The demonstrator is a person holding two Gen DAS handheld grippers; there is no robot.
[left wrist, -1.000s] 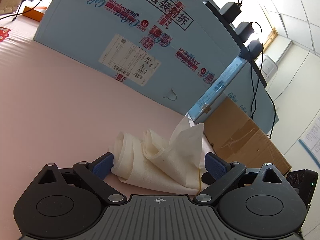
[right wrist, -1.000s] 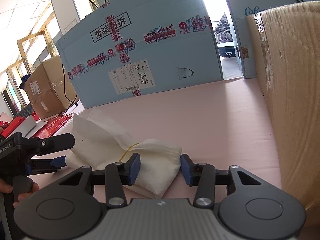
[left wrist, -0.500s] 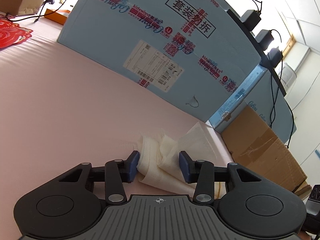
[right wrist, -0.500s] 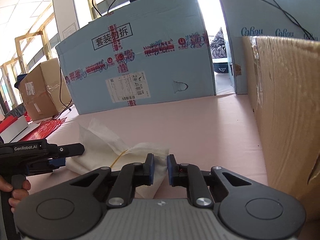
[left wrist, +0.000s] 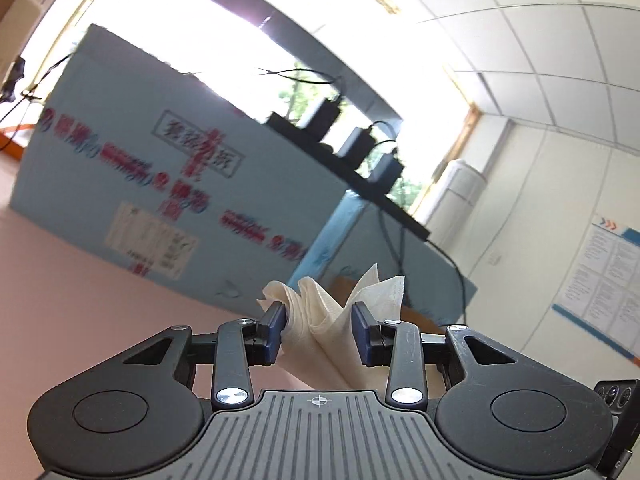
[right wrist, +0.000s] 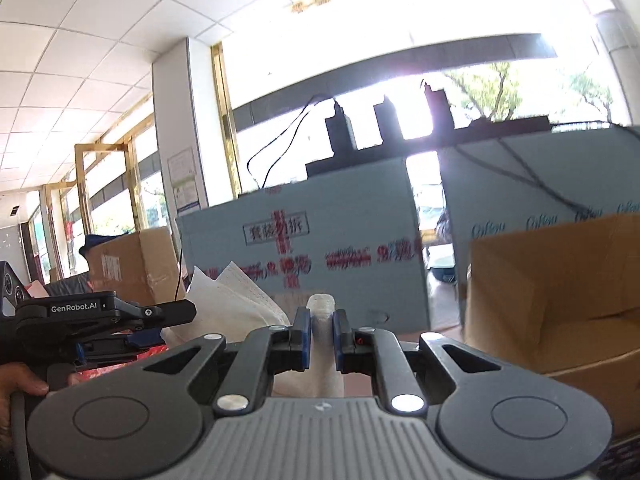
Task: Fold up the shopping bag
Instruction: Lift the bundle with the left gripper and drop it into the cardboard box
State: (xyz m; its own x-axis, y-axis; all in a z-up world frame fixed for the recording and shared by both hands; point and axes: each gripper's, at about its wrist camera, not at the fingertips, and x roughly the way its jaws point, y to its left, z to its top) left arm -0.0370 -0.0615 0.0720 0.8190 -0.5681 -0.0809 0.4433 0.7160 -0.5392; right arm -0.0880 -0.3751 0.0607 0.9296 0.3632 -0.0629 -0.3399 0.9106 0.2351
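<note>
Shopping bag [left wrist: 320, 320] of crumpled white fabric hangs bunched before the blue cardboard box [left wrist: 168, 184], left claw [left wrist: 320, 326] clamping one end, right claw [right wrist: 321, 332] pinching the other.

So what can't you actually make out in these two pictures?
- Left wrist view: lower part of the bag hidden behind the left gripper.
- Left wrist view: label on the blue box, motion-blurred, unreadable.
- Right wrist view: bag between the grippers hidden by the right gripper; the hand cut off by the edge.
</note>
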